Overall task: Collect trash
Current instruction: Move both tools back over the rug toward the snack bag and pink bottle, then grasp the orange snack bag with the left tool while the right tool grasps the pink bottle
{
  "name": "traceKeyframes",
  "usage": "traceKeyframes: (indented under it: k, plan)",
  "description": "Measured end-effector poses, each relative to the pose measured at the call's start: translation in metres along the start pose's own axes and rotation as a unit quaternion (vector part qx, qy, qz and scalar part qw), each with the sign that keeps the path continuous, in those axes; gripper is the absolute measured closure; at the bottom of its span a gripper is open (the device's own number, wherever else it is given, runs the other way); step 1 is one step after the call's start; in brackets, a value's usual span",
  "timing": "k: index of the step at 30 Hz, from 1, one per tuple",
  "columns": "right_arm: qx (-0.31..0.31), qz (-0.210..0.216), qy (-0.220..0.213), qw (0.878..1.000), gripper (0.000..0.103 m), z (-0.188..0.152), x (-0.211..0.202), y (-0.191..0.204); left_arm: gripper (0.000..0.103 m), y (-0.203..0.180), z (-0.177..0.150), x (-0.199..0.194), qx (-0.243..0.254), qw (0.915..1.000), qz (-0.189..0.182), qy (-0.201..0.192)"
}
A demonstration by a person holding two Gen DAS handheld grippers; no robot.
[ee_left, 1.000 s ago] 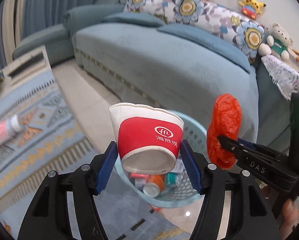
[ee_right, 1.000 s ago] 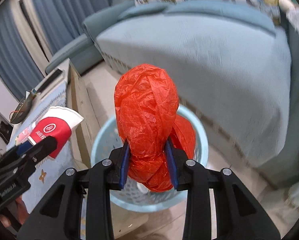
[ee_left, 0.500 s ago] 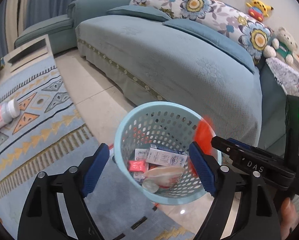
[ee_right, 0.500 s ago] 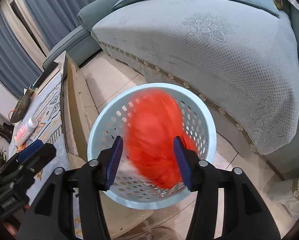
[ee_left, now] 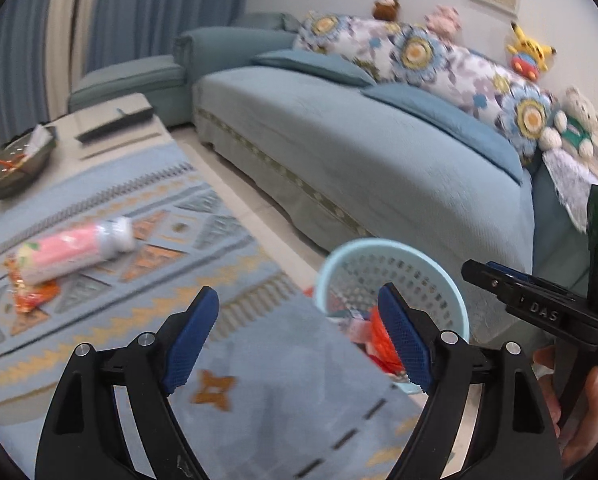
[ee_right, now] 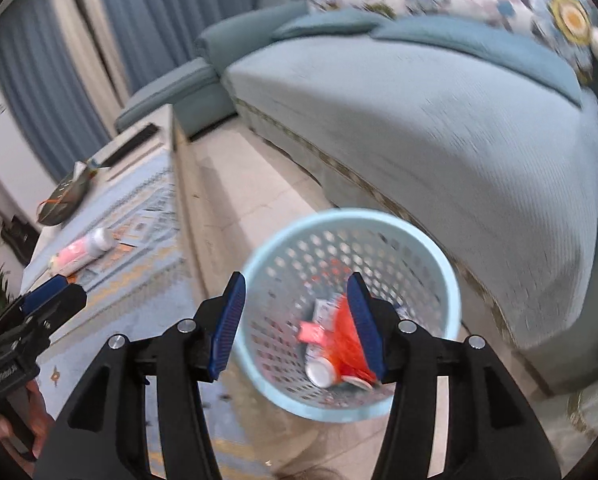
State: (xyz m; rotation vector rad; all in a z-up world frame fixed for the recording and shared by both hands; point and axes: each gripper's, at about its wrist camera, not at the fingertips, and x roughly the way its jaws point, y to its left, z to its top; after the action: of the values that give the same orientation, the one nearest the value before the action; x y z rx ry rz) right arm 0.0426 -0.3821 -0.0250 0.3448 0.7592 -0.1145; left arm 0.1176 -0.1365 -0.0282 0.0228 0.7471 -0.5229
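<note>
Left wrist view
left tool (ee_left: 299, 334): blue pads spread apart, nothing between them, hanging over the near corner of the desk.
desk (ee_left: 259, 396): covered by a blue patterned cloth; its near right corner hides part of the basket.
basket (ee_left: 341, 254): pale blue, perforated, standing on the floor right of the desk, between the desk and the sofa.
red bag (ee_left: 379, 338): crumpled inside the basket, partly hidden behind the tool's right pad.
pink bottle (ee_left: 73, 254): lying on its side at the left of the desk, white cap toward the right.
orange wrapper (ee_left: 31, 296): flat on the cloth, touching the bottle's near end.
dark bowl (ee_left: 17, 162): far left on the desk.
sofa (ee_left: 379, 160): blue, far and right, with floral cushions and plush toys along its back.
right tool (ee_left: 495, 276): at the right edge, its black jaw tip above the basket's right side.

Right wrist view
right tool (ee_right: 297, 324): pads wide apart and empty, over the basket.
basket (ee_right: 431, 248): below, on the floor.
red bag (ee_right: 341, 344): in the basket bottom among a pink packet (ee_right: 313, 332) and a white-capped bottle.
left tool (ee_right: 47, 296): at the left, over the desk.
</note>
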Motion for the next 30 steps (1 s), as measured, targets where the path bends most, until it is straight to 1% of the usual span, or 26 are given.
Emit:
traceKeyframes:
  k: [3, 4, 5, 8, 11, 13, 15, 17, 18, 19, 20, 21, 23, 25, 26, 28, 30]
  plan:
    - [-0.029, 0.025, -0.018, 0.999, 0.054, 0.007, -0.004, 0.035, 0.023, 0.03, 0.007, -0.019, -0.012, 0.9995, 0.02, -0.019]
    - [-0.039, 0.035, -0.024, 0.998, 0.054, 0.01, -0.005, 0.048, 0.023, 0.045, 0.009, -0.027, -0.018, 0.9991, 0.028, -0.026]
    - [-0.053, 0.05, -0.031, 0.997, 0.054, 0.013, -0.005, 0.065, 0.023, 0.055, 0.01, -0.031, -0.021, 0.9988, 0.034, -0.03]
    - [-0.088, 0.08, -0.04, 0.992, 0.054, 0.018, 0.002, 0.105, 0.023, 0.094, 0.013, -0.046, -0.041, 0.9964, 0.062, -0.041]
    - [-0.134, 0.121, -0.039, 0.983, 0.054, 0.027, 0.023, 0.159, 0.025, 0.139, 0.012, -0.058, -0.069, 0.9917, 0.096, -0.05]
    - [-0.152, 0.145, -0.033, 0.977, 0.054, 0.033, 0.04, 0.188, 0.025, 0.172, 0.009, -0.063, -0.094, 0.9877, 0.114, -0.052]
    - [-0.177, 0.158, -0.013, 0.971, 0.054, 0.041, 0.065, 0.221, 0.026, 0.198, 0.006, -0.065, -0.112, 0.9838, 0.131, -0.051]
    - [-0.206, 0.163, -0.004, 0.965, 0.056, 0.045, 0.088, 0.25, 0.029, 0.224, 0.003, -0.064, -0.125, 0.9799, 0.148, -0.046]
    - [-0.22, 0.164, 0.001, 0.962, 0.057, 0.048, 0.1, 0.265, 0.029, 0.239, 0.002, -0.062, -0.133, 0.9775, 0.158, -0.043]
    - [-0.227, 0.168, 0.006, 0.959, 0.057, 0.049, 0.109, 0.275, 0.031, 0.246, 0.002, -0.06, -0.138, 0.9762, 0.162, -0.042]
    - [-0.233, 0.175, 0.014, 0.956, 0.058, 0.051, 0.121, 0.285, 0.036, 0.256, 0.001, -0.058, -0.142, 0.9752, 0.165, -0.04]
    - [-0.242, 0.176, 0.022, 0.954, 0.06, 0.053, 0.134, 0.297, 0.038, 0.266, 0.0, -0.055, -0.146, 0.9747, 0.165, -0.036]
    - [-0.256, 0.178, 0.037, 0.949, 0.065, 0.057, 0.159, 0.316, 0.046, 0.284, 0.002, -0.043, -0.161, 0.9736, 0.16, -0.023]
    - [-0.273, 0.17, 0.044, 0.946, 0.07, 0.058, 0.175, 0.327, 0.048, 0.3, -0.001, -0.034, -0.174, 0.9727, 0.153, -0.017]
    - [-0.281, 0.173, 0.049, 0.943, 0.07, 0.06, 0.182, 0.331, 0.048, 0.306, -0.001, -0.03, -0.178, 0.9719, 0.152, -0.014]
    - [-0.283, 0.19, 0.071, 0.938, 0.07, 0.062, 0.194, 0.333, 0.048, 0.317, -0.001, -0.021, -0.186, 0.9715, 0.146, -0.01]
    - [-0.277, 0.209, 0.093, 0.933, 0.07, 0.066, 0.204, 0.333, 0.048, 0.33, 0.0, -0.009, -0.203, 0.9706, 0.129, -0.004]
